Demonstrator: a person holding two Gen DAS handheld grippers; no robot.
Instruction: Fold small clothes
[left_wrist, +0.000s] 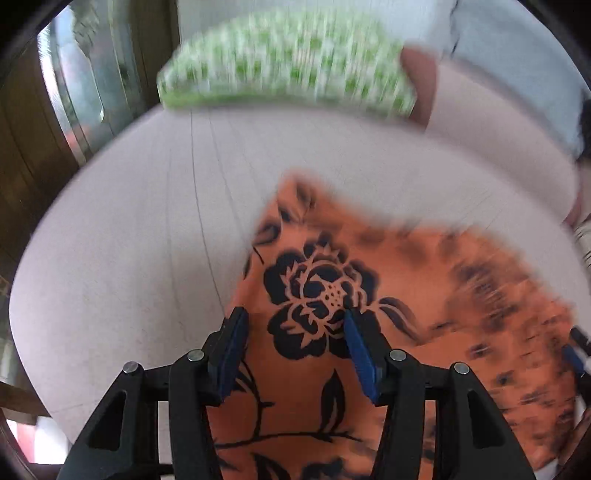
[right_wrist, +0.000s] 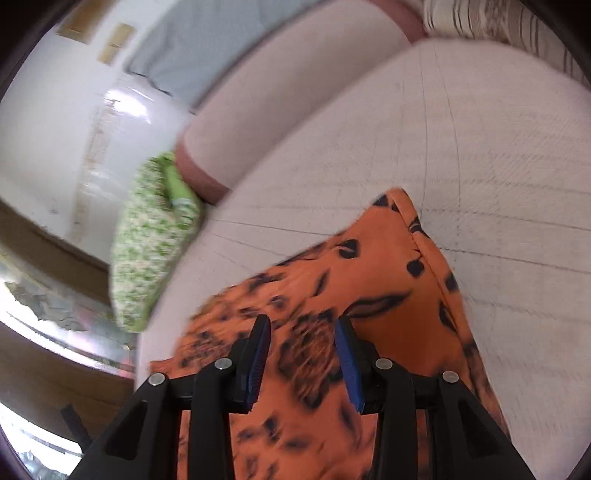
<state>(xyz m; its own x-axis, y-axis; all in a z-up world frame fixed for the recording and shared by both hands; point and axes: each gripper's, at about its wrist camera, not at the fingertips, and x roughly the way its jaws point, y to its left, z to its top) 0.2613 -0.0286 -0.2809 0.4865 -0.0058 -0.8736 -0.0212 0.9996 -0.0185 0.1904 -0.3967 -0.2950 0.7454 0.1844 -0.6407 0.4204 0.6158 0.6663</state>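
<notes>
Nearest the left wrist camera, the left gripper (left_wrist: 293, 328) points steeply down over the orange floral garment (left_wrist: 332, 295). Its jaws stand moderately wide, one blue pad at the garment's left edge and the other over the large black flower print. The cloth lies under the jaws, not pinched between them; no grip is visible.

Nearest the right wrist camera, the right gripper (right_wrist: 301, 338) stands over the same orange floral garment (right_wrist: 369, 277). Its jaws are parted to a narrower gap, and the fabric passes beneath them with nothing clamped between the pads.

The garment lies on the pale mattress (left_wrist: 147, 221), toward its near edge. A hemmed edge runs up the right side in the right wrist view and ends in a rounded corner pointing toward the middle of the mattress (right_wrist: 480, 129). The cloth appears spread or at most partly folded; motion blur hides any crease, so the fold count cannot be told.

Farther off, a green patterned pillow (left_wrist: 288, 59) rests at the far edge of the mattress, well apart from the garment. In the right wrist view the pillow (right_wrist: 151, 236) overhangs the left corner.

Judgement: the task is at an early or middle stage. With both grippers free of the cloth, further folds and a tidy finish likely remain.
</notes>
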